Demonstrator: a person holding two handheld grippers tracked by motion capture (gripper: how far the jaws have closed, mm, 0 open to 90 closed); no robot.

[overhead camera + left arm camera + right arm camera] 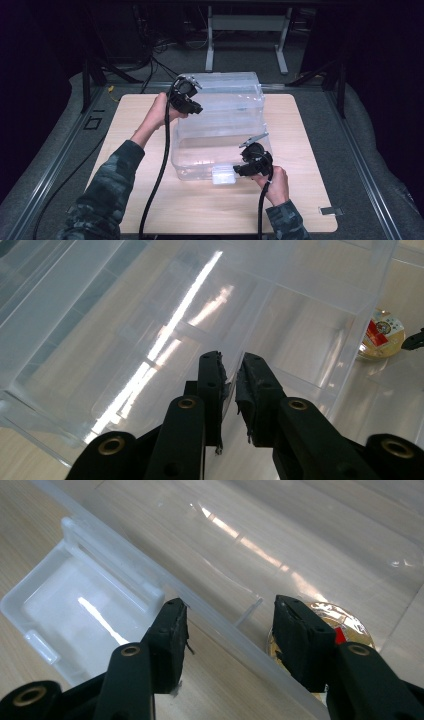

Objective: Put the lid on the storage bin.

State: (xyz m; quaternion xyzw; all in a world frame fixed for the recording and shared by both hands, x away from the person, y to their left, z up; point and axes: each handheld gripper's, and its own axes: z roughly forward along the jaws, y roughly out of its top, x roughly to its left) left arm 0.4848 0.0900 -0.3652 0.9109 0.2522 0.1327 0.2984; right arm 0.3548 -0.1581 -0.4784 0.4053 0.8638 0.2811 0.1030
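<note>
The clear plastic bin [220, 125] stands in the middle of the wooden desk [310, 200], its long side running away from the person, and everything happening here turns on it. A white latch flap [223, 176] hangs off its near bottom edge and lies flat on the desk; in the right gripper view that flap [85, 605] sits open just outside the wall. Inside the bin, seen through the wall, rests a small round gold thing with a red mark [382, 332], near the corner closest to the person's right hand.

The left hand-held gripper [192, 107] is at the far left rim, and its jaws are pinched tight on the thin clear wall, with the plastic edge caught between the pads. I read that as a steadying hold. The right hand-held gripper [239, 171] sits low at the near end, its jaws about half apart and straddling the bin's lower edge [225, 625], one jaw outside by the flap and the other in front of the gold thing; the pads do not seem to press on anything.

To my eye the step in hand is working the near latch while the bin is held still. The next move would want the right jaws to settle on the flap or the rim and close, with the left keeping its pinch so the light bin does not skid.
</note>
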